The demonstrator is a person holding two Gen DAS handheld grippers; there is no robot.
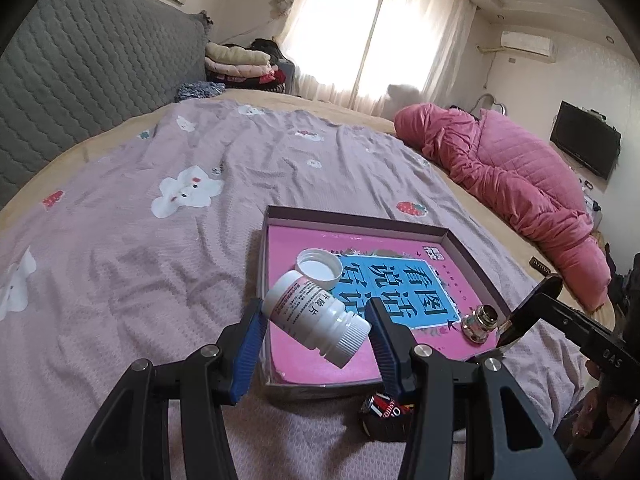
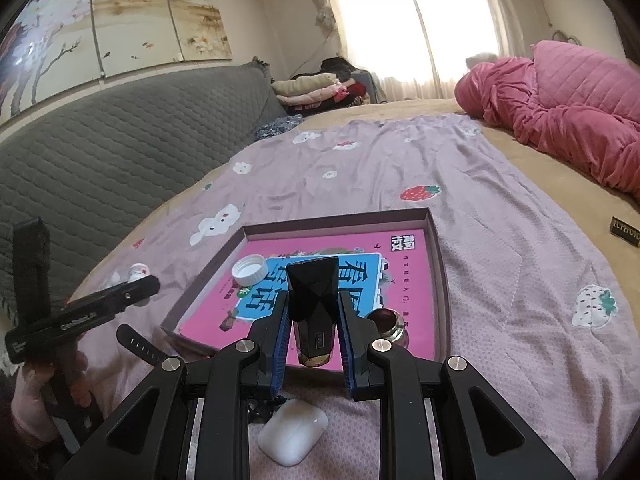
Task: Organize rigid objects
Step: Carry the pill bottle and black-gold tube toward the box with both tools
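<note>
Under my right arm at six o'clock, a white case [image 2: 292, 438] sits half hidden; my left tongs [image 1: 316, 322] clamp the white bottle [image 1: 316, 318], my right tongs [image 2: 313, 320] clamp the black bottle [image 2: 313, 312] above the tray's [image 2: 434, 240] near edge.

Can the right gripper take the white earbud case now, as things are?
Probably not yet. The right gripper is shut on the black faceted bottle, so its jaws are occupied. The white earbud case lies uncovered just below it, on the bedsheet.

Left gripper [image 1: 316, 320] holds white bottle [image 1: 316, 320] tilted over pink-lined box [image 1: 472, 256]
</note>
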